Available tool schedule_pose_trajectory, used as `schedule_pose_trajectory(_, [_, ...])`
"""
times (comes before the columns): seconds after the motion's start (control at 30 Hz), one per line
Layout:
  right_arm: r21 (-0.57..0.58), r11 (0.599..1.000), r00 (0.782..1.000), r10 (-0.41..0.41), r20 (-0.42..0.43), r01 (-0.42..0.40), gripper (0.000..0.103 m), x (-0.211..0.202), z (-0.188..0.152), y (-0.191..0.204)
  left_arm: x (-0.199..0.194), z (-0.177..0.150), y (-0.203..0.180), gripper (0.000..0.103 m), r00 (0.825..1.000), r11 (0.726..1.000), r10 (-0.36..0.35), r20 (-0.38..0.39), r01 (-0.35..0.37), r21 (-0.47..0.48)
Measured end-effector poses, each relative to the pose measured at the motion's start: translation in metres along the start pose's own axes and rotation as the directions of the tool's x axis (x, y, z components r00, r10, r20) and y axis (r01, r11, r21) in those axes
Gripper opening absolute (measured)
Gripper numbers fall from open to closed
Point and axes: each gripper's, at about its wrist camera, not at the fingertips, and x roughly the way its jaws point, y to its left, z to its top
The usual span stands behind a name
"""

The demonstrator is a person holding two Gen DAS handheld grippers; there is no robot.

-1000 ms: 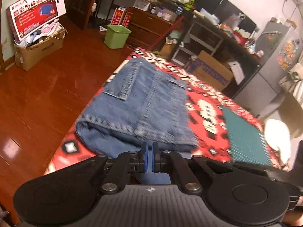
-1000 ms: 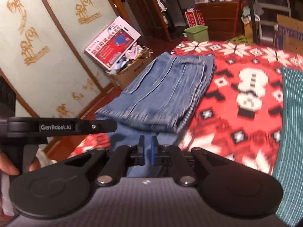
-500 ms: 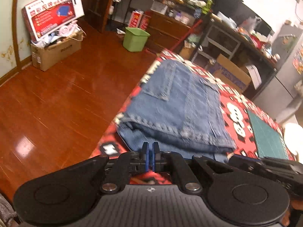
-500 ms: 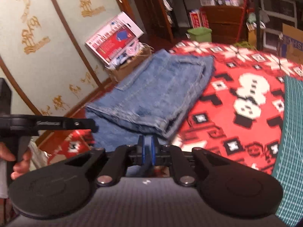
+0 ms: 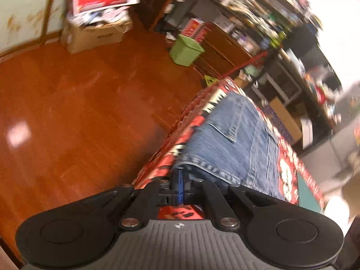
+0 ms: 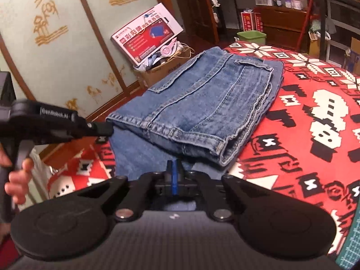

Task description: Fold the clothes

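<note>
Behind folded jeans, left gripper reads "GenRobot.AI".

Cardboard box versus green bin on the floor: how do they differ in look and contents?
The cardboard box is brown, stands by the pale wall panels and is stuffed with clutter, a red and white printed carton leaning out of it. The green bin is plain light green plastic, stands near the dark wooden drawers, and nothing shows above its rim. Both sit on the wooden floor, beyond the jeans.
</note>
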Motion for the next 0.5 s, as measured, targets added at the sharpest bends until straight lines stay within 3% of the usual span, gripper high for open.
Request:
schedule_pose_trajectory(0.07, [-0.002, 1.000, 1.000, -0.004, -0.012, 0.004, 0.002, -0.011, 0.003, 0.002, -0.006, 0.005, 0.005, 0.000, 0.999, 0.999, 0.036, 0.010, -0.036, -0.003])
schedule_pose_trajectory(0.17, [-0.006, 1.000, 0.999, 0.017, 0.047, -0.016, 0.003, -0.034, 0.012, 0.007, -0.016, 0.011, 0.011, 0.000, 0.999, 0.998, -0.035, 0.021, 0.036, -0.041])
schedule_pose_trajectory(0.27, [-0.013, 1.000, 0.995, 0.016, 0.098, -0.014, 0.003, -0.048, 0.030, 0.010, -0.020, 0.018, -0.002, 0.000, 0.995, 0.995, -0.095, 0.039, 0.096, -0.016])
schedule_pose_trajectory(0.5, [-0.007, 0.999, 0.998, -0.041, 0.045, 0.042, 0.004, -0.017, 0.053, 0.007, 0.011, 0.031, -0.037, 0.002, 0.991, 0.988, -0.133, -0.015, 0.134, 0.079])
